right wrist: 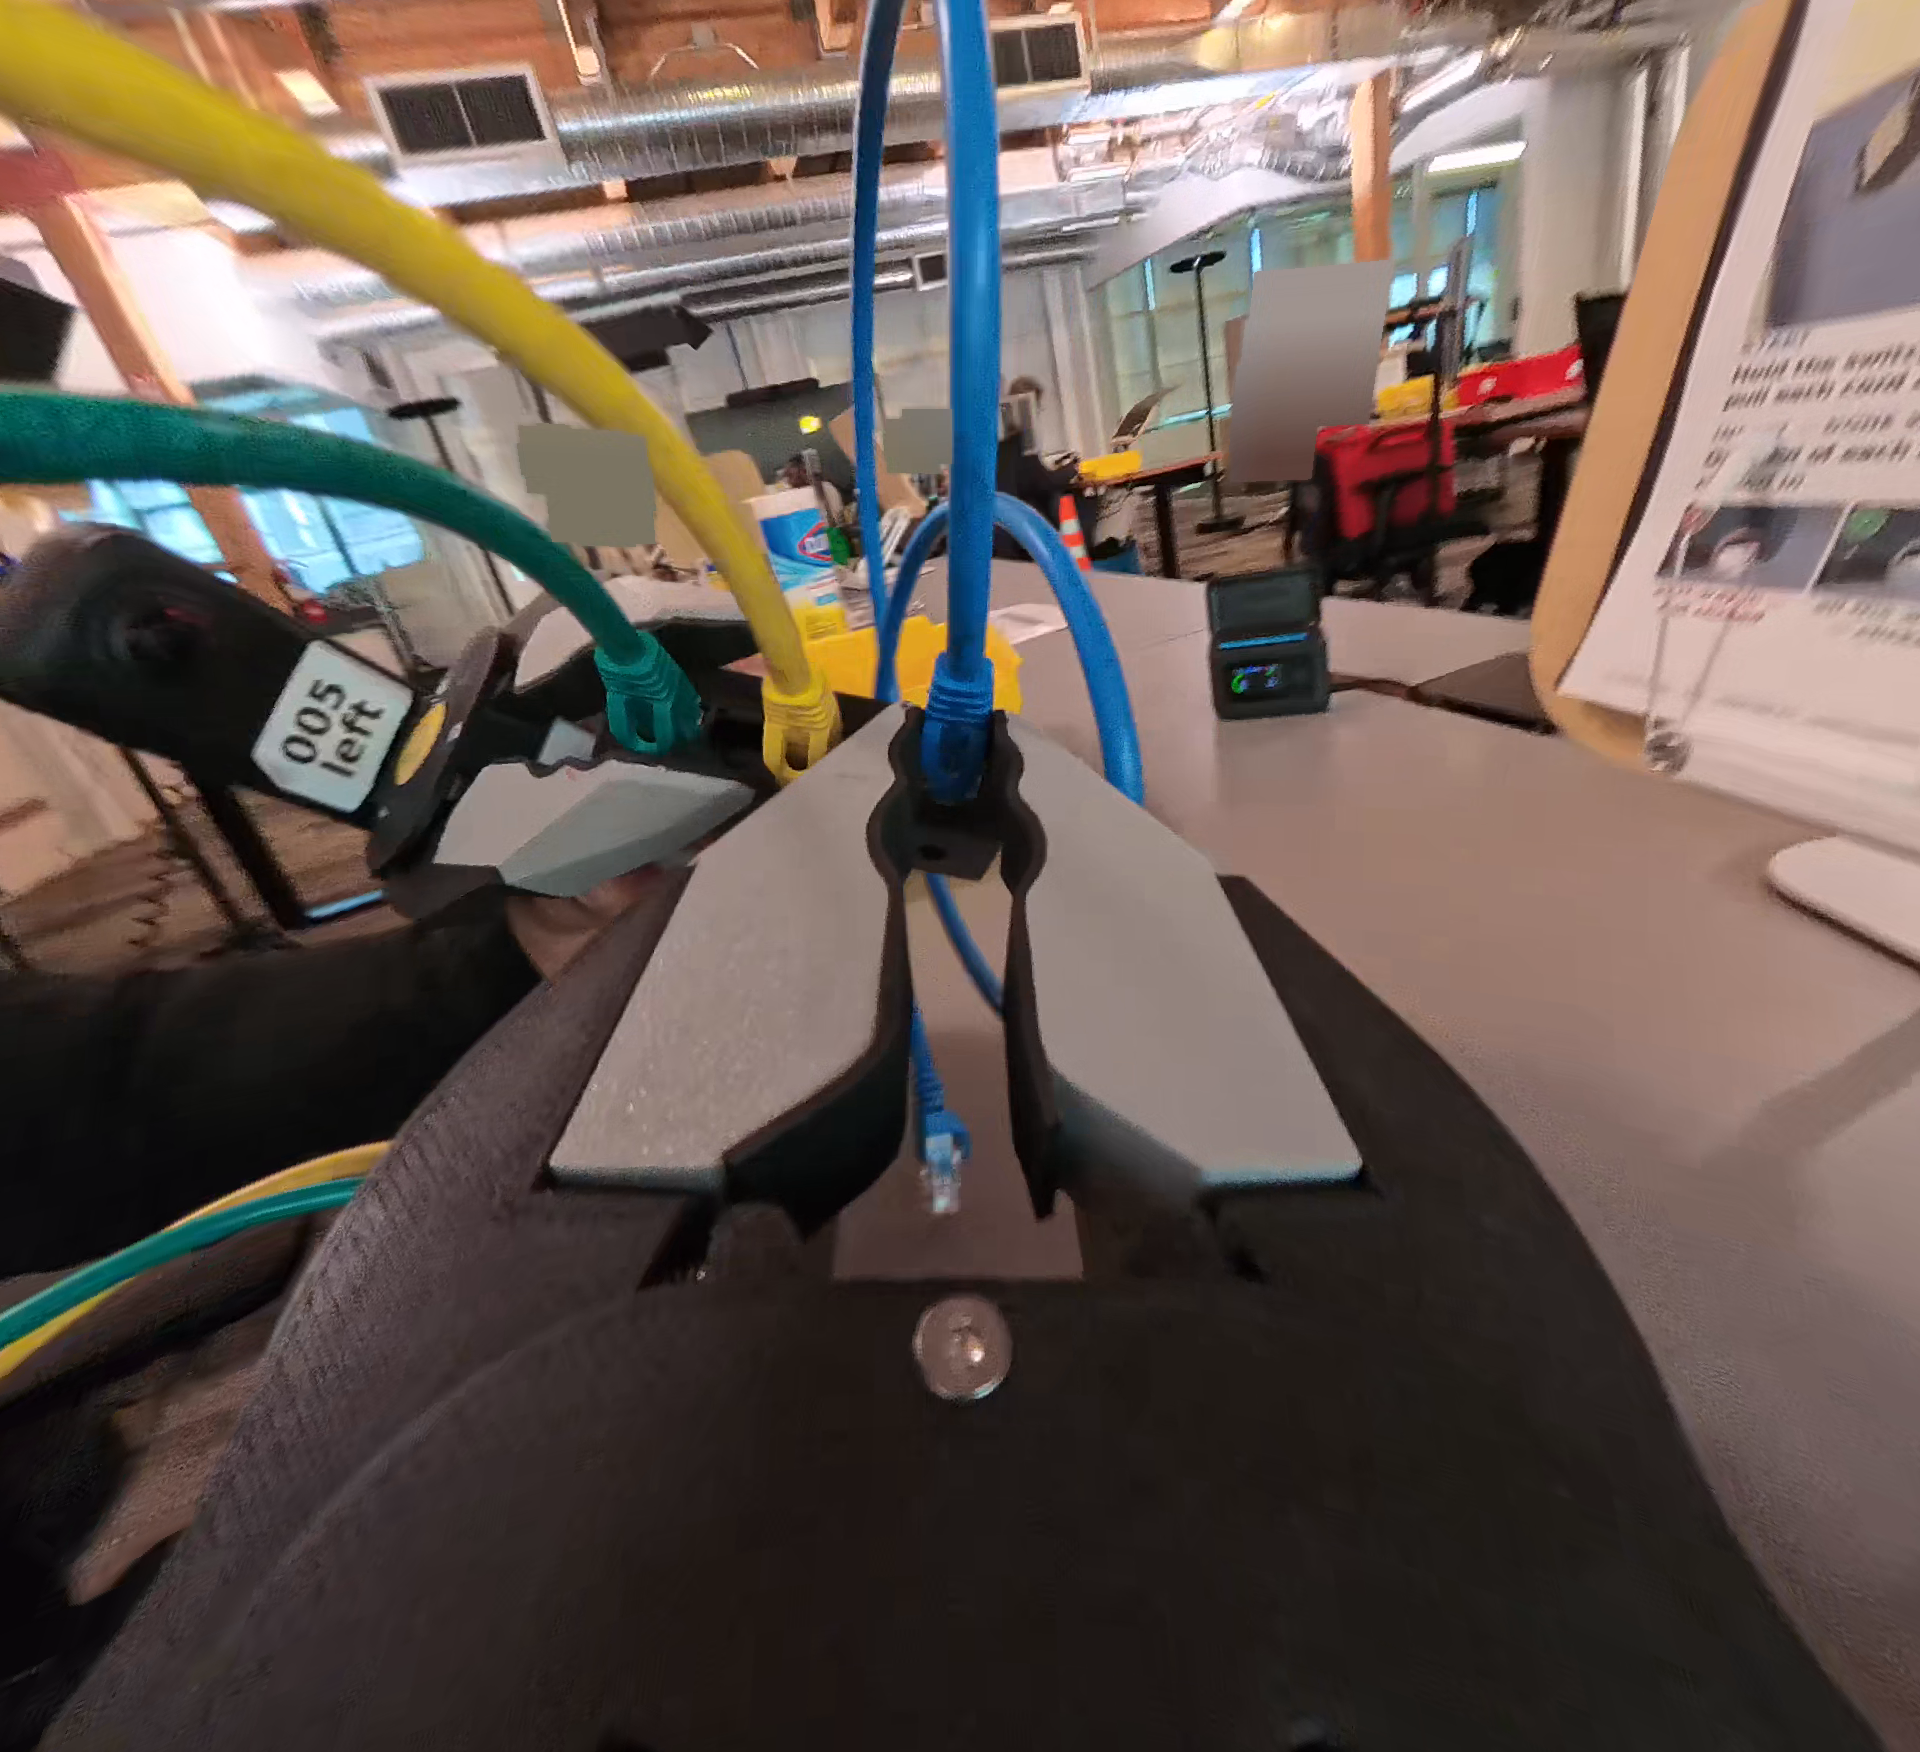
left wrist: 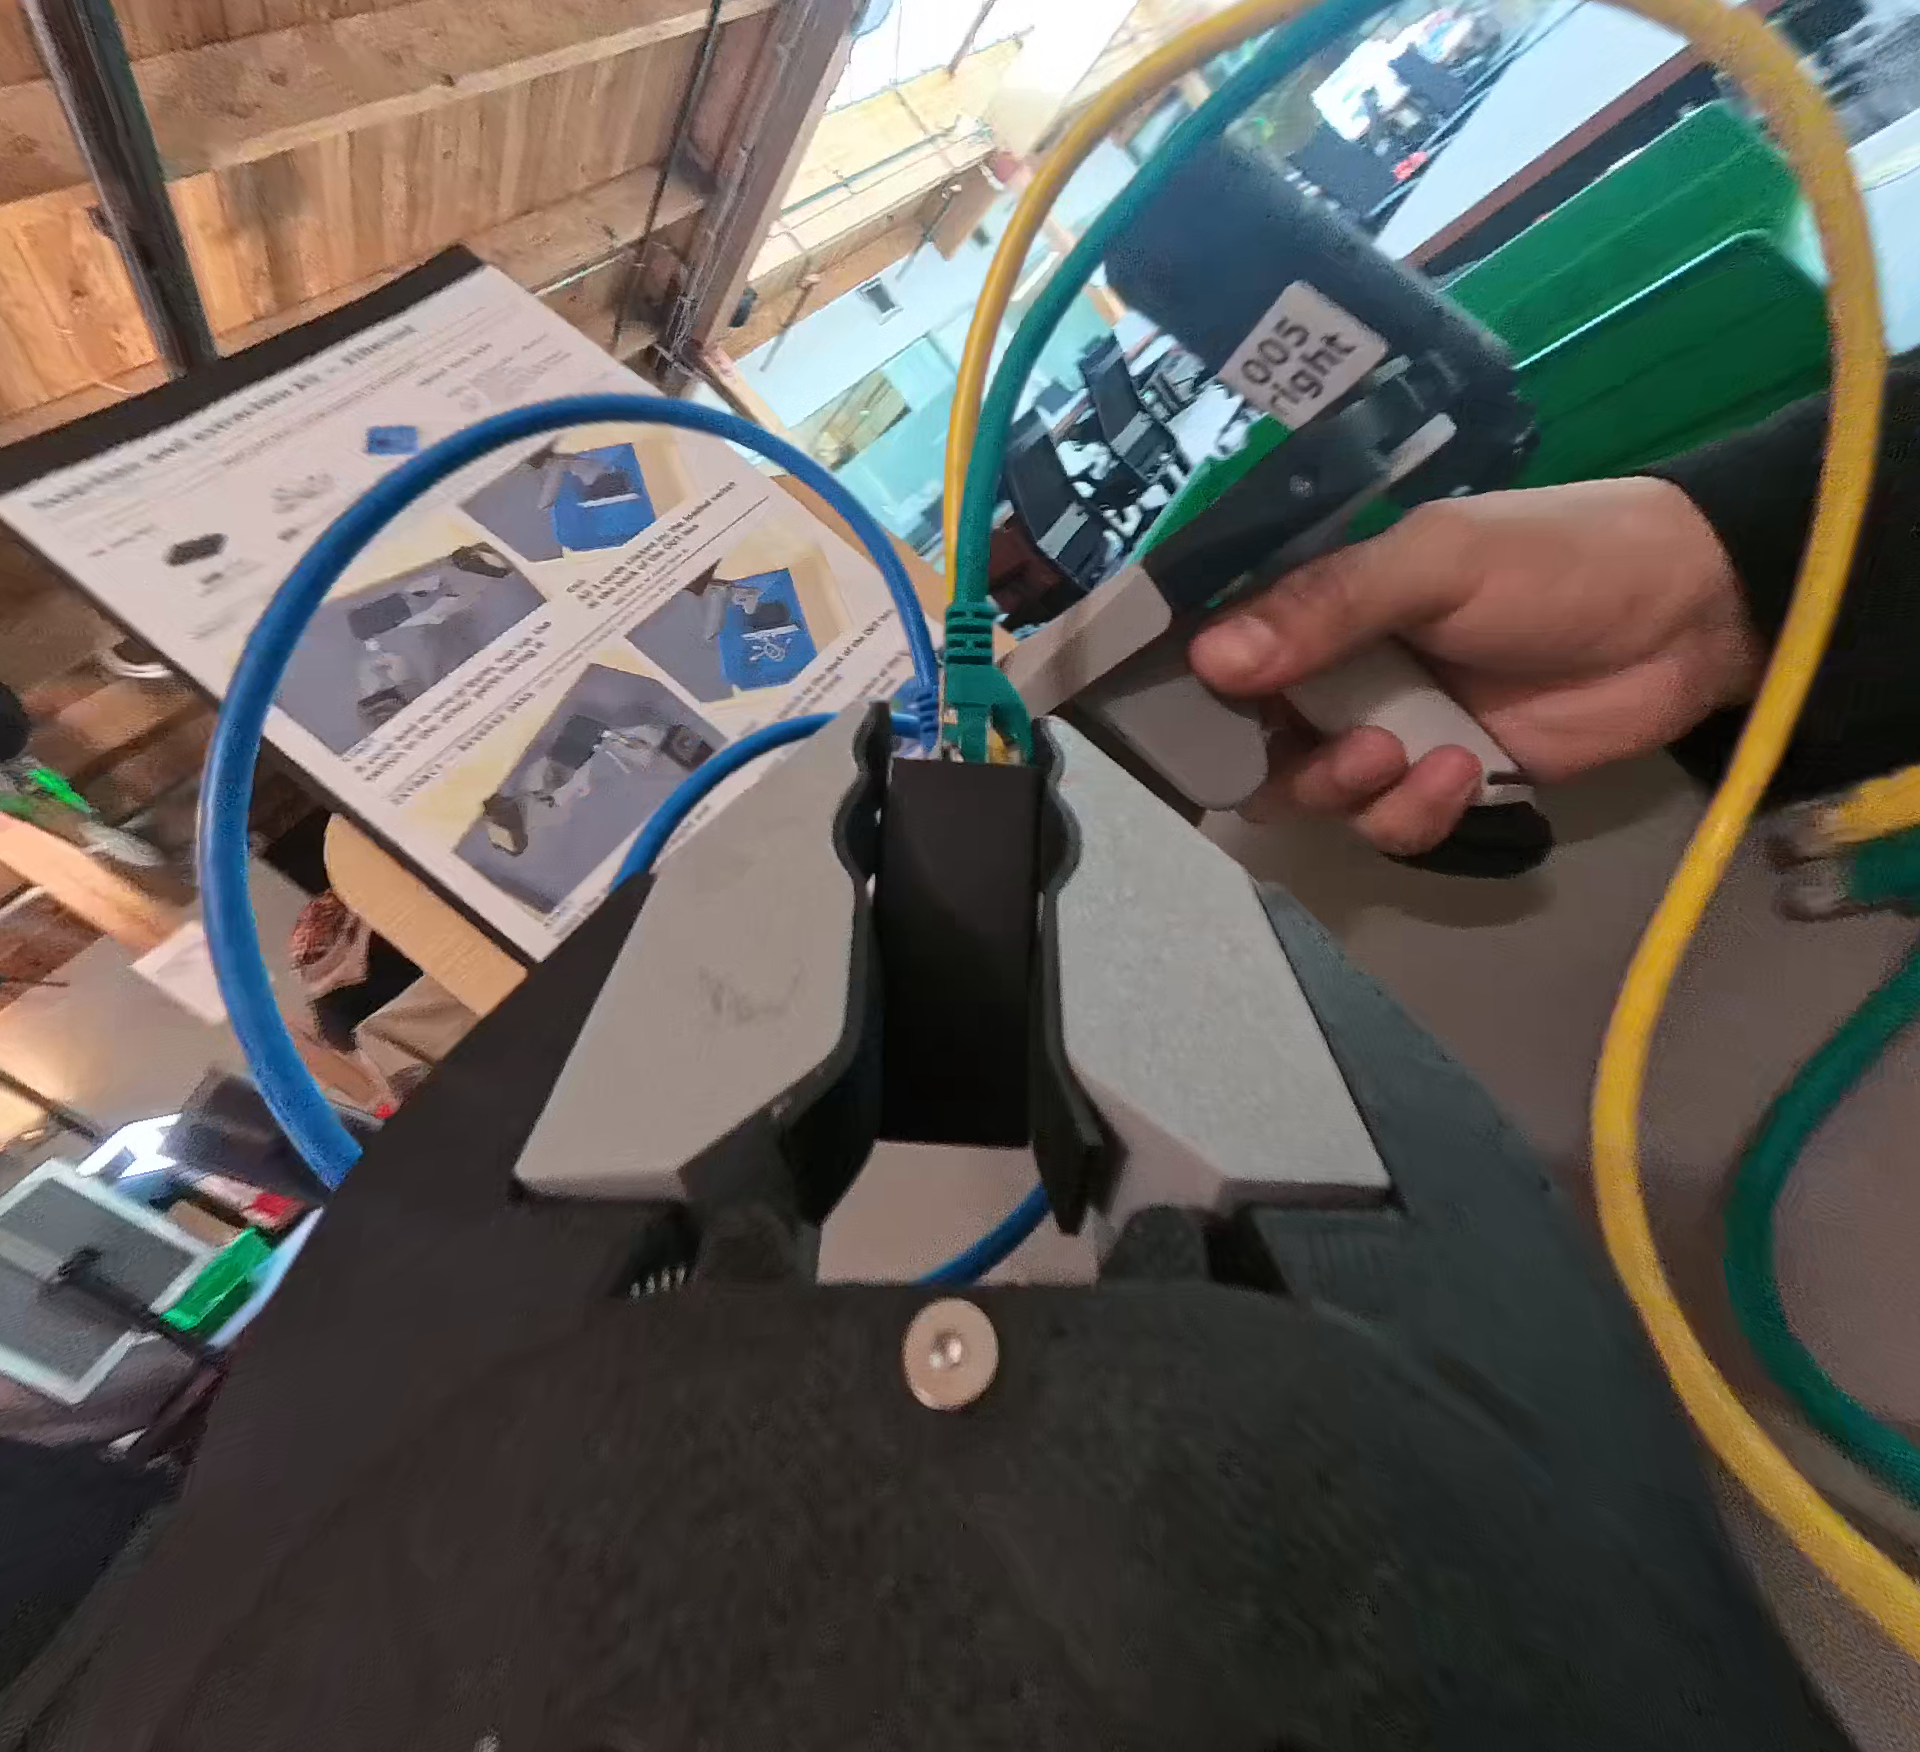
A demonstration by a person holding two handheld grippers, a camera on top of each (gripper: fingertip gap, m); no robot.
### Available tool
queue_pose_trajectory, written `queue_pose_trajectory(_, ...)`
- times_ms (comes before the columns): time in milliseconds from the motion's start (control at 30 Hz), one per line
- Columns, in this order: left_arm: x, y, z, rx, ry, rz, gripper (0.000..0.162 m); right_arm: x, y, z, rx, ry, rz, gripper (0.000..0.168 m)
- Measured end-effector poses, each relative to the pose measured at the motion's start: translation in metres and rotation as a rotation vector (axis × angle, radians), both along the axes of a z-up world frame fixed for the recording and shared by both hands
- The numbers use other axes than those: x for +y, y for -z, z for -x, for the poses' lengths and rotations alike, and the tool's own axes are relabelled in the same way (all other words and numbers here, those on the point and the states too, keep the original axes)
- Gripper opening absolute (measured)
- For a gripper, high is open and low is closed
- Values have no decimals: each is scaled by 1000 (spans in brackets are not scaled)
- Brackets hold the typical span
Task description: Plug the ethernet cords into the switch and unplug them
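Both fingers apparently clamped, upraised.

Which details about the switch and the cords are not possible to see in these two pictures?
- Switch, left wrist view: its ports are hidden behind its own black body, which the left gripper clamps.
- Blue plug, right wrist view: the right gripper covers its tip, so seating is unclear.
- Yellow cord and green cord: their far ends are blurred.

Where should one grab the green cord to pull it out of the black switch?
Probably by its ribbed green boot, just above the switch, not the springy loop. It stands upright close beside the yellow boot, so come down from above, one finger on either side.
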State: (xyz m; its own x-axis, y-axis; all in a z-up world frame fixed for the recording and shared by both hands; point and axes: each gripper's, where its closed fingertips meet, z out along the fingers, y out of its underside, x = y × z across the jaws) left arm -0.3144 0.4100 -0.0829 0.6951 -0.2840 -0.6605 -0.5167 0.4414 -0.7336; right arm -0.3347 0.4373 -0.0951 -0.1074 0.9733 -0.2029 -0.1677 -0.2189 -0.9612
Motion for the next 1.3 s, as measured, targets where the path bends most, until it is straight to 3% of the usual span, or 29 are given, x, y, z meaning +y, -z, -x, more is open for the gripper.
queue_pose_trajectory(200,11,18,10,-77,89,187,25,8,31,12,-128,-61,151,10)
queue_pose_trajectory(333,26,42,20,-208,118,412,25,19,58,15,-280,-18,179,11)
queue_pose_trajectory(533,36,85,27,-240,18,630,25,26,94,14,-471,-4,221,11)
queue_pose_trajectory(733,27,102,30,-212,-5,664,27,20,105,17,-525,-8,194,11)
queue_pose_trajectory(800,27,123,38,-114,-90,724,40,19,106,19,-524,-4,183,10)
queue_pose_trajectory(1000,22,148,54,13,-171,784,40,15,105,21,-516,-24,188,10)
queue_pose_trajectory(1233,30,152,64,263,-278,615,27,16,104,23,-513,-4,159,9)
queue_pose_trajectory(1300,29,146,59,209,-260,646,26,17,105,21,-520,-6,155,9)
